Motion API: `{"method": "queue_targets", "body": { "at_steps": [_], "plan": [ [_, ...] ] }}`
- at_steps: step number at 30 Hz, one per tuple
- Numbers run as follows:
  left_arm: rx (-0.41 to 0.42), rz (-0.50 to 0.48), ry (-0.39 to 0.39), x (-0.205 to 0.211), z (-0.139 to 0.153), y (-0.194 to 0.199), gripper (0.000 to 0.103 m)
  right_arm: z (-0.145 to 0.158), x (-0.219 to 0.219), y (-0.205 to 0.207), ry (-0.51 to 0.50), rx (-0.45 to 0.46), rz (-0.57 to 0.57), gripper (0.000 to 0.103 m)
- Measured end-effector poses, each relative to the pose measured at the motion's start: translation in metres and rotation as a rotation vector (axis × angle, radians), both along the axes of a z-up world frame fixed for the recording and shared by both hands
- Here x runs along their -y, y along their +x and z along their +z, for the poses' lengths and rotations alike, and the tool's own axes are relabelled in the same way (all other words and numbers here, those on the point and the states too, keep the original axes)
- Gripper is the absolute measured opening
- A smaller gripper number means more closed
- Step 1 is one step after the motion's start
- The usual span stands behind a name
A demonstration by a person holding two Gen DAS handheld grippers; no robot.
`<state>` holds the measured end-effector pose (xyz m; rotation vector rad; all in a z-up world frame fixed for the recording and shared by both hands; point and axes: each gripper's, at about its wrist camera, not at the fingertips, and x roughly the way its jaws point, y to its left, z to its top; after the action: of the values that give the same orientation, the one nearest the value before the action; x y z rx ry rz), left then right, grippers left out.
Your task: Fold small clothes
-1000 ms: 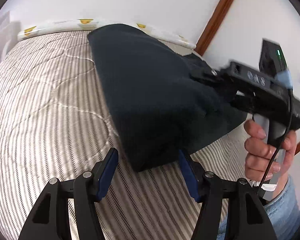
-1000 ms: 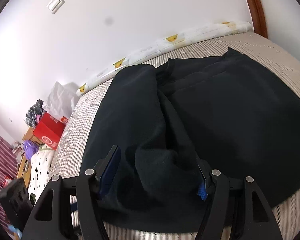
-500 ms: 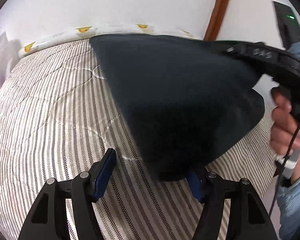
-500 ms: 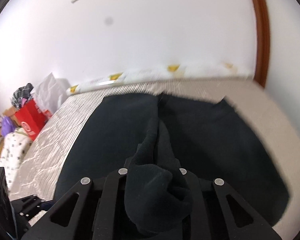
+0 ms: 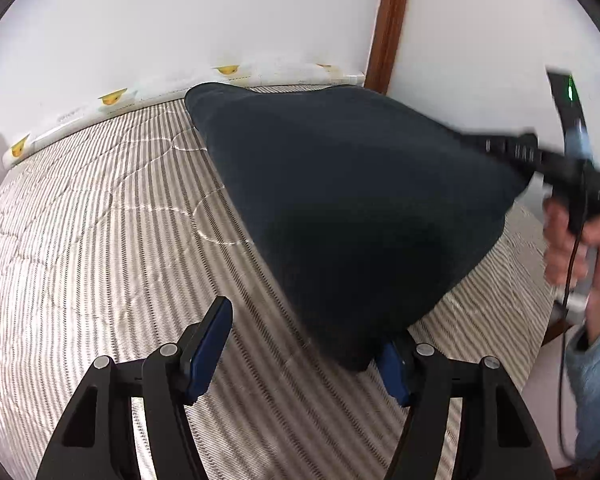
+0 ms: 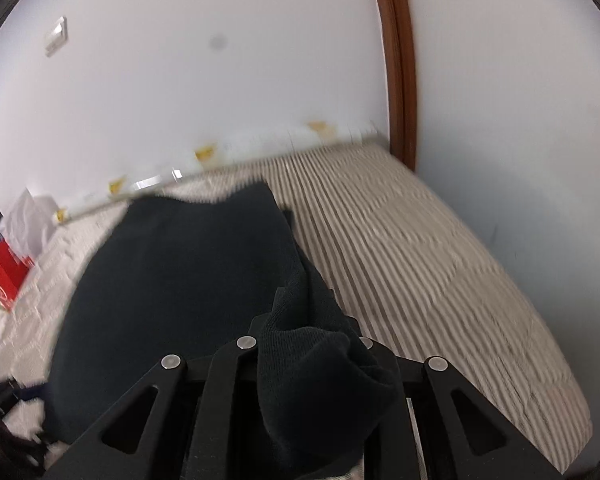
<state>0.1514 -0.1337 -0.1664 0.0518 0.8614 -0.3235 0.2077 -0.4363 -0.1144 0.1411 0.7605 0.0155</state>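
Right gripper clamped tight on a bunched corner of the dark garment, lifting it off the striped quilt — the rest still drapes on the bed. Left gripper stands wide, jaws apart; one blue pad just touches the garment's near edge, nothing gripped.

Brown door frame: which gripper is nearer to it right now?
Right. The right gripper, clamping the dark garment, is lifted toward the door frame; the left gripper hangs back, open.
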Motion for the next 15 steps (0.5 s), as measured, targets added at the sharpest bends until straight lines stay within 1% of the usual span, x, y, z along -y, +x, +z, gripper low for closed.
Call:
{"method": "queue_targets", "body": {
  "at_steps": [1, 2, 3, 4, 5, 7, 8, 9, 10, 11, 12, 13, 15],
  "plan": [
    [-0.001, 0.007, -0.007, 0.002, -0.001, 0.002, 0.059, -0.005, 0.001, -0.001, 0.006, -0.012, 0.004, 0.018],
    [-0.002, 0.009, -0.013, 0.004, -0.001, 0.003, 0.052, -0.008, 0.003, -0.002, 0.014, -0.02, 0.005, 0.024],
    [0.0, 0.007, -0.025, 0.005, -0.001, 0.003, 0.049, -0.011, 0.005, -0.005, 0.02, -0.018, -0.008, 0.029],
    [0.006, 0.008, -0.029, 0.001, -0.002, 0.001, 0.041, -0.012, 0.008, -0.01, 0.019, -0.011, -0.027, 0.045],
    [0.021, 0.012, -0.034, 0.001, 0.0, -0.002, 0.033, -0.013, 0.011, -0.014, 0.018, -0.01, -0.053, 0.056],
    [0.041, 0.021, -0.048, -0.002, 0.004, 0.001, 0.028, -0.02, 0.018, -0.019, 0.03, -0.024, -0.092, 0.059],
    [0.046, 0.026, -0.053, -0.005, 0.004, 0.0, 0.025, -0.025, 0.019, -0.019, 0.046, -0.046, -0.089, 0.058],
    [0.05, 0.03, -0.057, -0.003, 0.005, 0.002, 0.023, -0.033, 0.018, -0.014, 0.061, -0.089, -0.09, 0.057],
    [0.057, 0.037, -0.06, -0.005, 0.006, 0.004, 0.022, -0.037, 0.015, -0.01, 0.069, -0.108, -0.092, 0.041],
    [0.062, 0.046, -0.059, -0.007, 0.01, 0.002, 0.02, -0.038, 0.011, -0.007, 0.092, -0.111, -0.082, 0.027],
    [0.069, 0.056, -0.05, -0.007, 0.011, 0.003, 0.02, -0.037, 0.004, -0.002, 0.107, -0.114, -0.071, 0.026],
    [0.081, 0.073, -0.041, -0.011, 0.014, 0.005, 0.019, -0.034, -0.002, 0.001, 0.081, -0.108, -0.088, 0.023],
    [0.098, 0.111, -0.043, -0.023, 0.019, 0.008, 0.018, -0.03, -0.021, 0.008, 0.049, -0.095, -0.081, 0.022]
  ]
}}
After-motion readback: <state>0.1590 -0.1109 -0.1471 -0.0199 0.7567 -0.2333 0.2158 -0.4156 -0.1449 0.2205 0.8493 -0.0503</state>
